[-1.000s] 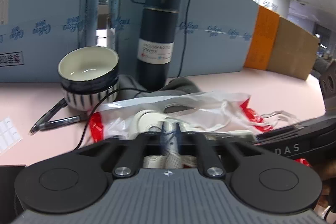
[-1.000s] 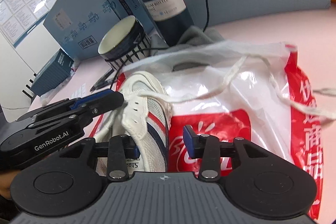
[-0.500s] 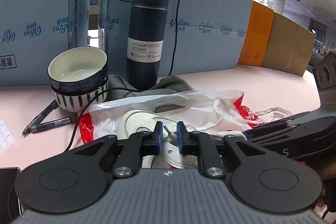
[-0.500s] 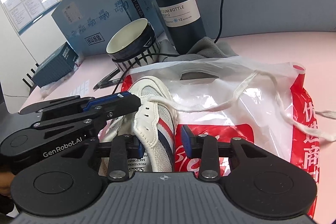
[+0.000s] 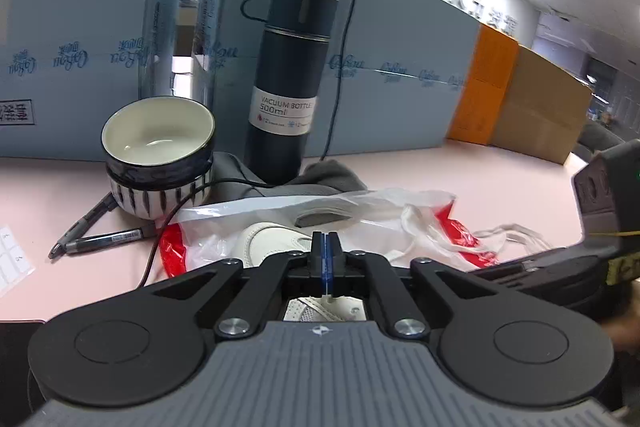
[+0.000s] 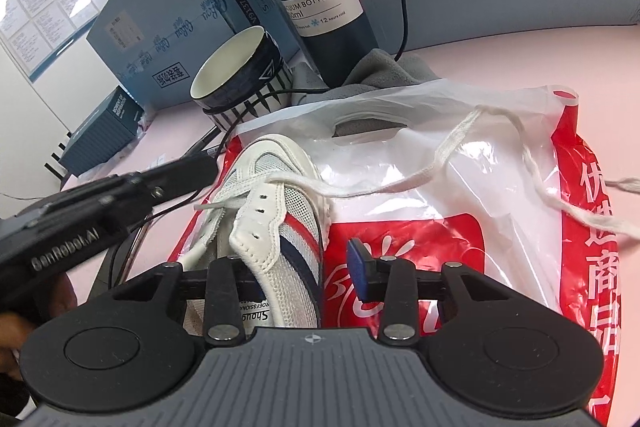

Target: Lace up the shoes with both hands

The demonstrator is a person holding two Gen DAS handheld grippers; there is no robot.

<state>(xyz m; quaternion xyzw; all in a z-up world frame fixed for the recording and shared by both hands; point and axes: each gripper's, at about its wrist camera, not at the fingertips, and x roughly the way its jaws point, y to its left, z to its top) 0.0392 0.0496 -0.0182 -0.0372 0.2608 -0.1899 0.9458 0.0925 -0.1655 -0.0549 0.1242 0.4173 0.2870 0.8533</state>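
A white sneaker (image 6: 280, 227) with red and navy stripes lies on a red and white plastic bag (image 6: 440, 227); its toe (image 5: 264, 243) shows in the left wrist view. Its white lace (image 6: 440, 155) trails right across the bag. My left gripper (image 5: 326, 259) is shut over the shoe, with a thin white strand of lace pinched between the blue pads; from the right wrist it reaches in at the left (image 6: 204, 171). My right gripper (image 6: 302, 267) straddles the shoe's striped side wall, jaws opening, the right pad (image 6: 358, 275) clear of it. The left pad is hidden behind the eyelet flap.
Behind the shoe stand a dark vacuum bottle (image 5: 288, 87), two stacked bowls (image 5: 158, 155) and blue cartons (image 5: 80, 67). A grey cloth (image 5: 332, 179), a black cable (image 5: 188, 203) and pens (image 5: 100, 239) lie on the pink table (image 5: 480, 171).
Half a second ago the left jaws stood slightly apart around the lace; now they are shut on it. The right gripper has stayed at the shoe's side.
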